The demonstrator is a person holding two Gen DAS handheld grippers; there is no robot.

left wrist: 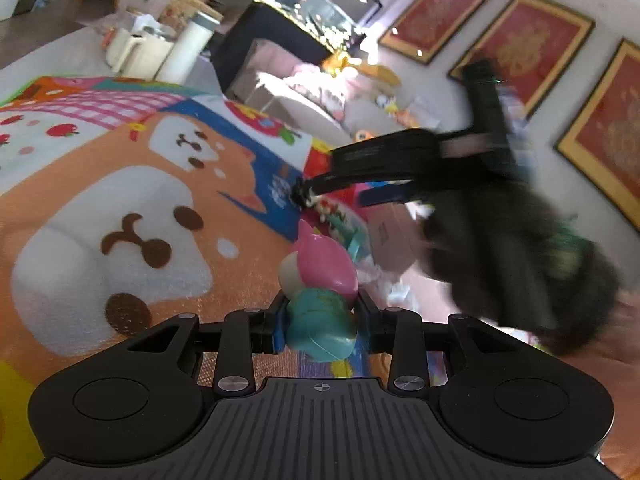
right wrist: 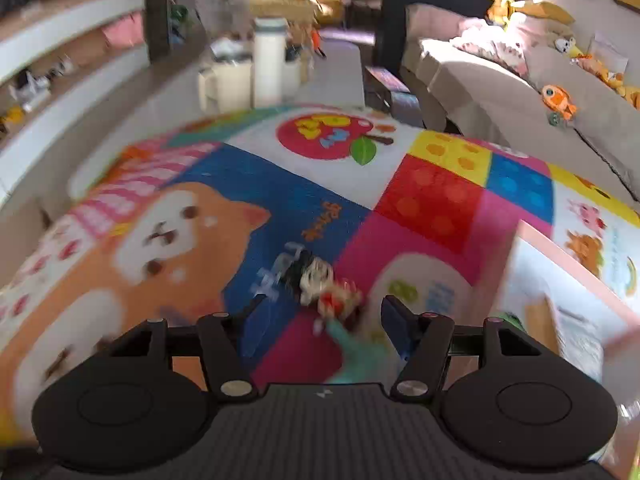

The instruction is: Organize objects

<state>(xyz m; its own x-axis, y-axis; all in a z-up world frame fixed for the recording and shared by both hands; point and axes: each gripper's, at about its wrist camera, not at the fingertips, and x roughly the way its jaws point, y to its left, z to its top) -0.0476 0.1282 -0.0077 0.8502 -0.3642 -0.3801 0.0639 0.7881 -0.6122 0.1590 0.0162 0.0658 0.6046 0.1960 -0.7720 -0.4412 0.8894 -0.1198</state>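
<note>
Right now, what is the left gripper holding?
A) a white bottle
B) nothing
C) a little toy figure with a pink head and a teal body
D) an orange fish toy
C: in the left wrist view the left gripper has its jaws closed on the toy figure, pink on top and teal below.

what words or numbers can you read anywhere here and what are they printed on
Nothing reads for certain.
White lettering on the play mat's blue panel: blurred, unreadable.
Orange word on the same panel: tilted and blurred, unreadable.
Yellow and blue letters on the red apple: too blurred.
Gold characters in the red framed pictures: too soft to read.
</note>
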